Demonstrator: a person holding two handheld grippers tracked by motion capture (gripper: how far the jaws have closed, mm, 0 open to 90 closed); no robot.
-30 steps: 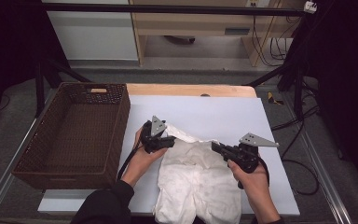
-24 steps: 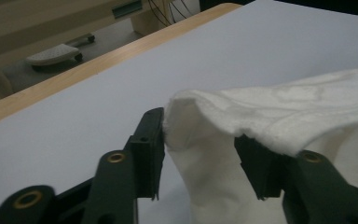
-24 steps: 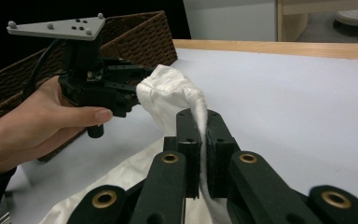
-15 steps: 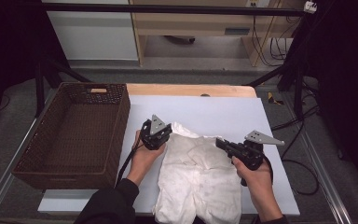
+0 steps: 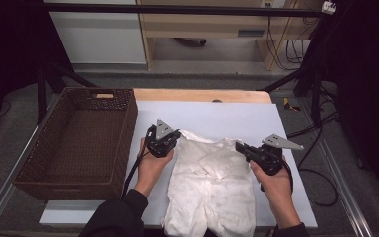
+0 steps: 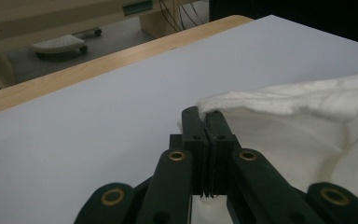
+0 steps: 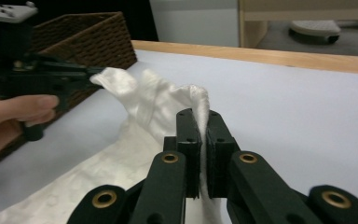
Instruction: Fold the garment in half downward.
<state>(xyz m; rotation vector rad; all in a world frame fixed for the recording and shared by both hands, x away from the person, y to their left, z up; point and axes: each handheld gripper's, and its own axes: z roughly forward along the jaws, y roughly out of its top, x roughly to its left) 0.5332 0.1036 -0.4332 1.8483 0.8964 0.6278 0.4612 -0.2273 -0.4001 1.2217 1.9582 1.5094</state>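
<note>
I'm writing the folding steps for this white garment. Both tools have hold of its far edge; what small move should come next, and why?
Probably draw both corners toward the person, folding the far edge over the rest. The left tool and the right tool are each shut on a far corner of the white garment, that edge is lifted off the white sheet, and the lower part lies flat.

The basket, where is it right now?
In the high view, the brown wicker basket sits at the table's left edge, just left of the left hand-held gripper and the white garment.
</note>
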